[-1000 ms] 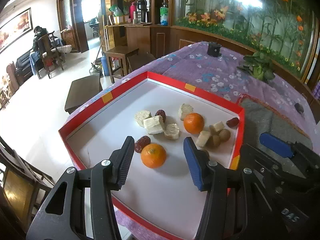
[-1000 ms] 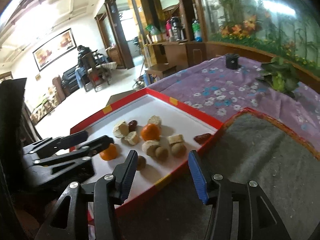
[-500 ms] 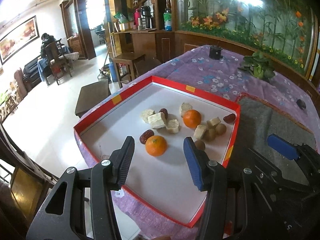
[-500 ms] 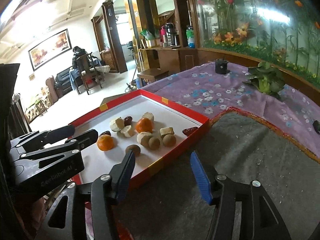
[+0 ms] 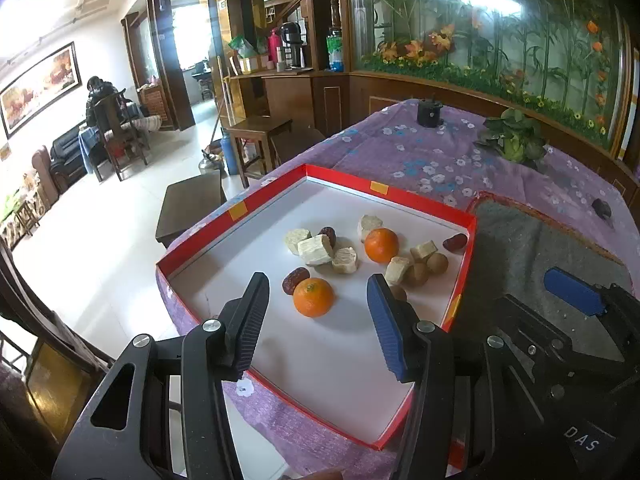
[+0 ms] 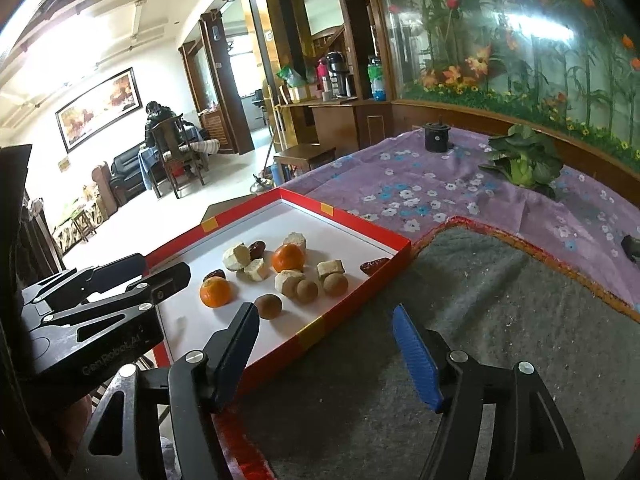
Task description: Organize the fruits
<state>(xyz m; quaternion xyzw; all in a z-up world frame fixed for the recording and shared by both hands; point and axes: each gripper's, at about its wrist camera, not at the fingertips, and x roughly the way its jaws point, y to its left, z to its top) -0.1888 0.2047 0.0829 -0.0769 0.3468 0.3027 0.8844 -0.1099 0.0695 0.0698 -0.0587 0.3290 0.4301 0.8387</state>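
A red-rimmed white tray [image 5: 466, 264] [image 6: 352, 292] holds two oranges, red dates, brown round fruits and pale cut chunks. The near orange [image 5: 313, 297] [image 6: 215, 291] lies beside a date [image 5: 295, 279]. The far orange [image 5: 381, 245] [image 6: 287, 257] sits among the chunks [image 5: 315, 251]. Brown fruits [image 6: 268, 305] lie near the tray's right rim. My left gripper [image 5: 318, 320] is open and empty above the tray's near part, behind the near orange. My right gripper [image 6: 326, 352] is open and empty over the tray's right edge and the grey mat [image 6: 500, 320].
The tray and the grey mat [image 5: 520, 248] lie on a purple flowered cloth [image 5: 420, 160]. A leafy green vegetable [image 6: 522, 164] and a small black pot [image 6: 437, 138] stand at the back. The table edge drops to the floor at left.
Both grippers have drawn back and risen from the tray, so the fruits look smaller and farther. Both stay open. The fruits have not moved.
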